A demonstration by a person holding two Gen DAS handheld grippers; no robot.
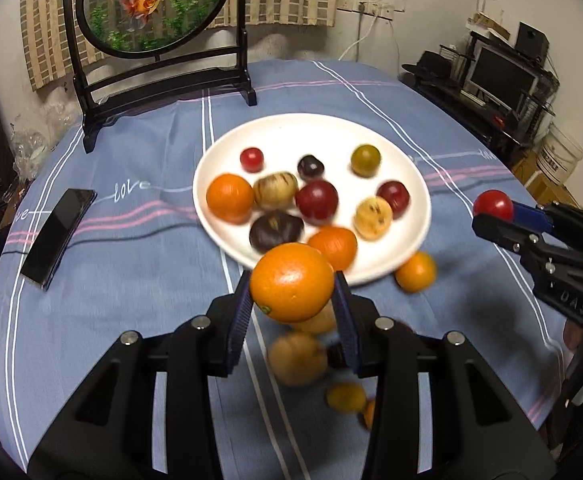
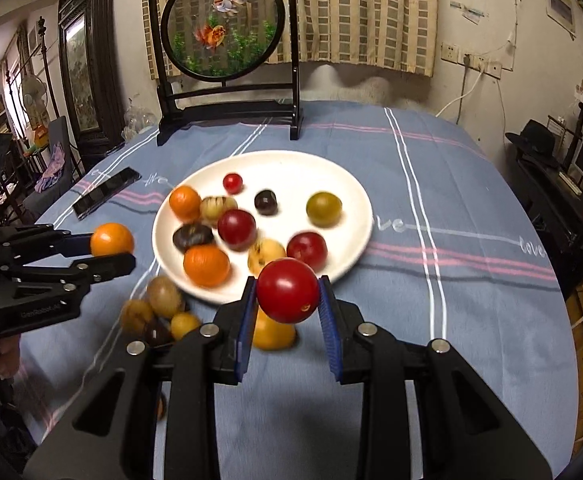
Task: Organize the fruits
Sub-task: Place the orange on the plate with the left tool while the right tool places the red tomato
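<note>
Now we see the blue striped tablecloth (image 1: 131,264) carrying a white plate (image 1: 291,132) of mixed fruits, with a few more lying on the cloth near the plate's front rim. Our left gripper (image 1: 293,312) is clamped on an orange (image 1: 291,282), its blue pads (image 1: 241,308) pressed to either side, held above the cloth just before the plate. Our right gripper (image 2: 287,312) is squeezed narrowly on a red tomato (image 2: 288,290), likewise lifted clear in front of the plate.
</note>
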